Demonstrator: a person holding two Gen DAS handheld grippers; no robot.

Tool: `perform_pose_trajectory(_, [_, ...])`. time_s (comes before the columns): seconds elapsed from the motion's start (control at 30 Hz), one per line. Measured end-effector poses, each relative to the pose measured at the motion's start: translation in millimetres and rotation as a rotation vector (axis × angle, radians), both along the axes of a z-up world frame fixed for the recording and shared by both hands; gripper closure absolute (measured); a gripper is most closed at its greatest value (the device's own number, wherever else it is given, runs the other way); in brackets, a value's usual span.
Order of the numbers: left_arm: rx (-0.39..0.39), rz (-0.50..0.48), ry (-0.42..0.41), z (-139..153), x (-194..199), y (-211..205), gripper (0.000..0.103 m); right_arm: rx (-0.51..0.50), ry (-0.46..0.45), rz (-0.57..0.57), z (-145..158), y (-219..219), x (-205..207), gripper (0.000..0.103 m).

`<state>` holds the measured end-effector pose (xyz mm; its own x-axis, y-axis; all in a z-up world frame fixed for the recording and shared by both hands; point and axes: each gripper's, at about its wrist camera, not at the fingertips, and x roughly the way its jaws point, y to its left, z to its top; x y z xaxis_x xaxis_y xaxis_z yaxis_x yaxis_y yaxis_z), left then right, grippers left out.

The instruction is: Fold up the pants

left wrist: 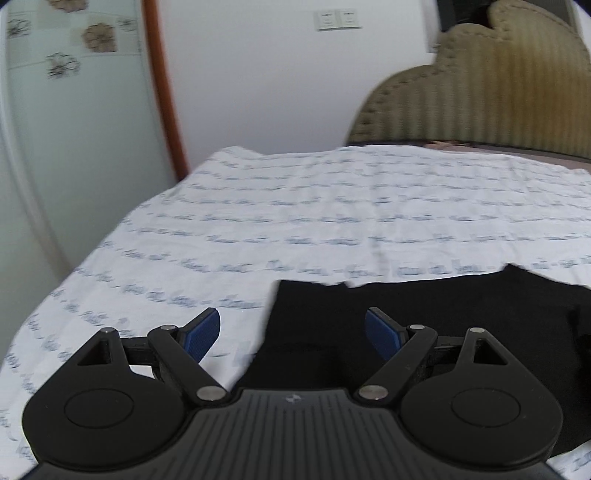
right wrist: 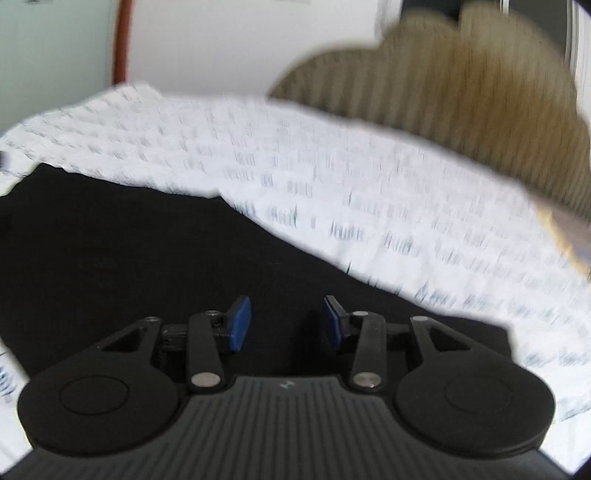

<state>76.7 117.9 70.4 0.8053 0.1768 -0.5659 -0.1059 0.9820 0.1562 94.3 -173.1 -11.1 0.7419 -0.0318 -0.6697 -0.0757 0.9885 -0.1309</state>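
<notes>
- Black pants (left wrist: pixel 424 325) are lying flat on a bed, spread over a white sheet (left wrist: pixel 295 206) with a small blue-grey print.
- In the left wrist view the pants are filling the lower right, their left edge running down just right of the left blue pad; the top edge is looking uneven, with a small notch.
- Left gripper (left wrist: pixel 291 332) is standing wide, nothing between the blue pads (left wrist: pixel 201 334), and is hovering over the left edge of the pants: left pad over the bare sheet, right pad over black fabric.
- Cannot tell whether the left gripper is touching the fabric; the pads are looking clear of it.
- In the right wrist view the pants (right wrist: pixel 147 251) are covering the left and centre, with the sheet (right wrist: pixel 369 177) showing behind and to the right.
- Right gripper (right wrist: pixel 288 325) is standing at a middling gap, pads (right wrist: pixel 240 325) apart and gripping nothing; only black fabric is showing behind the gap.
- Right wrist view is heavily blurred, so fabric folds are not readable.
- An olive ribbed padded headboard (left wrist: pixel 480 92) is standing at the far end of the bed.
- A white wall with a double switch plate (left wrist: pixel 337 19) is sitting behind the bed.
- A frosted glass door (left wrist: pixel 66 110) with a flower pattern and a brown wooden frame (left wrist: pixel 162 85) is standing at the left.
</notes>
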Motion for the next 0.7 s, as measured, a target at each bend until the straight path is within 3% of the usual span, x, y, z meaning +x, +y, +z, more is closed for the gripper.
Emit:
perform_pose_trajectory(0.1, [-0.02,0.006,0.025,-3,-2,24,0.017,-0.017,-0.068,-0.012,12,16,-13,0.061])
perform_pose_trajectory(0.17, [-0.095,-0.012,0.051,-4,1,39,0.017,-0.026,-0.151,0.022,27,38,-26,0.06])
perform_pose_trajectory(0.3, [-0.254,-0.034,0.116,-3,11,61,0.017,-0.108,-0.23,0.25,34,119,-53,0.057])
perform_pose_trajectory(0.37, [-0.282,-0.052,0.127,-1,15,66,0.017,-0.173,-0.253,0.382,29,162,-65,0.057])
perform_pose_trajectory(0.53, [-0.179,-0.046,0.132,-2,15,66,0.017,-0.348,-0.305,0.587,9,246,-84,0.057])
perform_pose_trajectory(0.7, [-0.081,-0.026,0.123,-9,11,71,0.017,-0.436,-0.312,0.699,-7,295,-85,0.057])
